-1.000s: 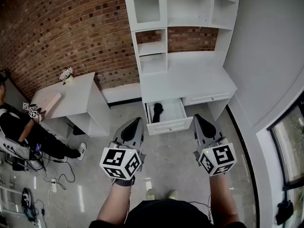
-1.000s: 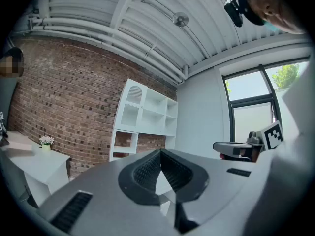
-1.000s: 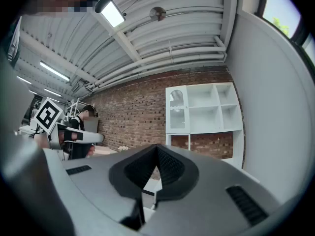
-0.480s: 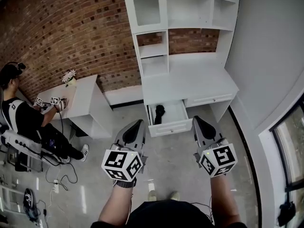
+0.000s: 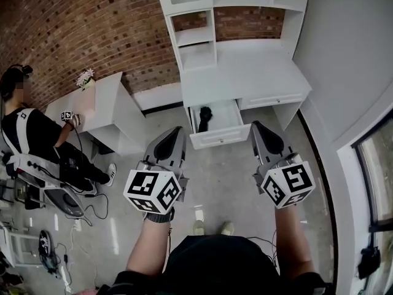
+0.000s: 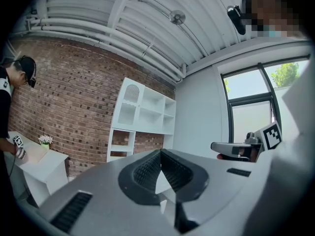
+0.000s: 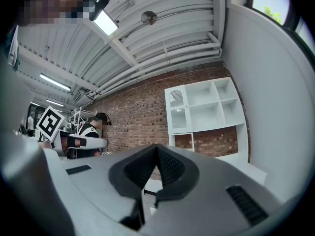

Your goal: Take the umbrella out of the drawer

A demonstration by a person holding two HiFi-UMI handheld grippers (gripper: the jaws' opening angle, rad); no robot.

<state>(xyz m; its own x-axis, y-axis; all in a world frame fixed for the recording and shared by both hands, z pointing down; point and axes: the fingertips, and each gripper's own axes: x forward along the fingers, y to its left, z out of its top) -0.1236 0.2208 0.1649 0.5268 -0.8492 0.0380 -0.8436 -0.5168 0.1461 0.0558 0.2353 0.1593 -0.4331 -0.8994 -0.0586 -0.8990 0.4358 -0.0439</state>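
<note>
**Head view.** The white drawer [image 5: 219,137] of the white counter [image 5: 245,82] stands pulled open at upper centre of the frame. The black folded umbrella [image 5: 204,117] lies inside it, toward its left end. The left hand-held gripper [image 5: 177,134] and the right hand-held gripper [image 5: 259,129] sit at mid-frame over the grey floor. They flank the drawer front and are well apart from the umbrella. Neither carries anything. A seated person [image 5: 31,137] works at a separate white table [image 5: 107,112] at the left edge.

**Left gripper view.** The left hand-held gripper [image 6: 160,154] has its jaws closed tip to tip, with nothing between them. Beyond them rise a white shelf unit [image 6: 142,114] and a red brick wall [image 6: 74,97]. The gripper's own body hides the drawer.

**Right gripper view.** The right hand-held gripper [image 7: 156,149] likewise shows its ribbed pads meeting at the tip, and it is empty. The shelf unit [image 7: 206,109] stands at right of frame. No umbrella is visible here.

**Step in hand.** Judged from the layout, this is the approach. The drawer is already open and the umbrella has not yet been reached.

**Next move.** One hand-held gripper should travel forward and down over the drawer and open its jaws. It should then straddle the umbrella's bundled body, close on it, and lift it clear of the drawer walls.
</note>
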